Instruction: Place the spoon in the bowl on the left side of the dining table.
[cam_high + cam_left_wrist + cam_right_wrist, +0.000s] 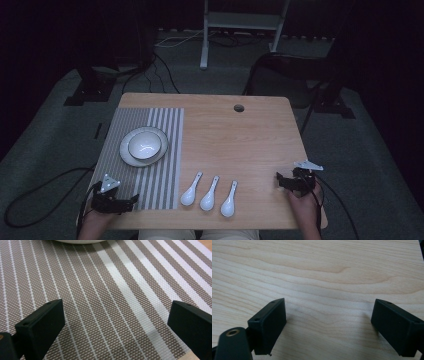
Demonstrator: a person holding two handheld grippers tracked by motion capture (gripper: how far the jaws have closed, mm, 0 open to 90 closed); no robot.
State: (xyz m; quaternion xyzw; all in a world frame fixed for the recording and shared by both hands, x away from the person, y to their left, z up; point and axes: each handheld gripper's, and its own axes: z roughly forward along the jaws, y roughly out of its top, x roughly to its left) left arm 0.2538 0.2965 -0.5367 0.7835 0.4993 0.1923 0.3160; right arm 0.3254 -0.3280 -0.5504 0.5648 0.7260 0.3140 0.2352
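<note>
Currently both tools are sitting spread, gripping nothing: left tool (pixel 134 201) at lower left over the striped placemat (pixel 165 150), right tool (pixel 278 181) at lower right. Three white soup spoons (pixel 209 193) are lying between, handles pointing upper right, slightly nearer the right.

Pale wood-grain table (pixel 250 135). Grey-brown woven placemat (pixel 150 165) with thin white pinstripes, wider white bands toward one side. White bowl (pixel 144 144) on a white plate (pixel 125 152), three glossy white spoons (pixel 209 194). Matte black fingers (pixel 42 325) on both grippers.
</note>
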